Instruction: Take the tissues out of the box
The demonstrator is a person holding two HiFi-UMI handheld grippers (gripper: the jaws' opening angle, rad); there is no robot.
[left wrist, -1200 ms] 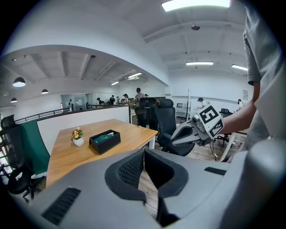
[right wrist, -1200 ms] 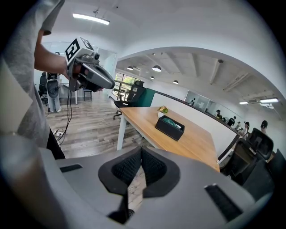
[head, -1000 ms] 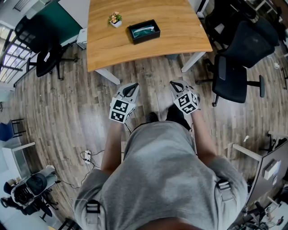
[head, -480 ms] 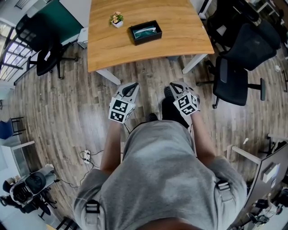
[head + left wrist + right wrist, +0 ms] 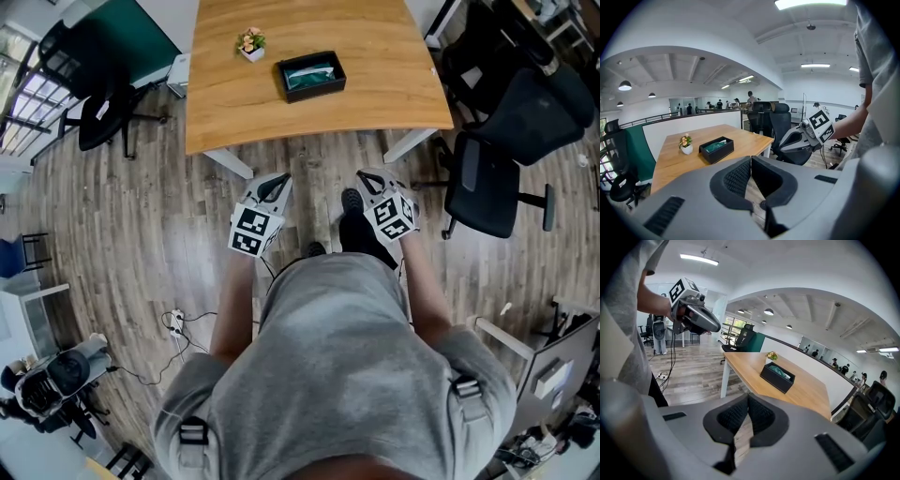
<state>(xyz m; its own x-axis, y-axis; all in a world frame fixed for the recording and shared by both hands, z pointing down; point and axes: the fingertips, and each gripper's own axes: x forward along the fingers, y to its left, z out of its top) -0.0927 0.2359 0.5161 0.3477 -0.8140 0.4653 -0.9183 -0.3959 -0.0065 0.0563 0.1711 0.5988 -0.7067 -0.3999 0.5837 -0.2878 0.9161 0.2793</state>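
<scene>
A black tissue box [image 5: 311, 75] with teal tissues showing in its top stands on the wooden table [image 5: 375, 103], well ahead of me. It also shows in the left gripper view as the box [image 5: 716, 149] and in the right gripper view as the box [image 5: 777, 376]. My left gripper [image 5: 275, 185] and right gripper [image 5: 372, 180] hang side by side over the floor, short of the table's near edge. Both are shut with nothing between their pads. Seen from their own cameras, the left gripper [image 5: 751, 161] and right gripper [image 5: 747, 401] point toward the table.
A small white pot of flowers [image 5: 249, 44] sits on the table left of the box. A black office chair [image 5: 497, 169] stands to the right and another chair [image 5: 98, 122] to the left. A power strip with cables [image 5: 178, 323] lies on the wood floor.
The table and box have slid slightly lower in the head view, and a dark shoe has come forward under the right gripper. Both grippers keep their pose and stay shut.
</scene>
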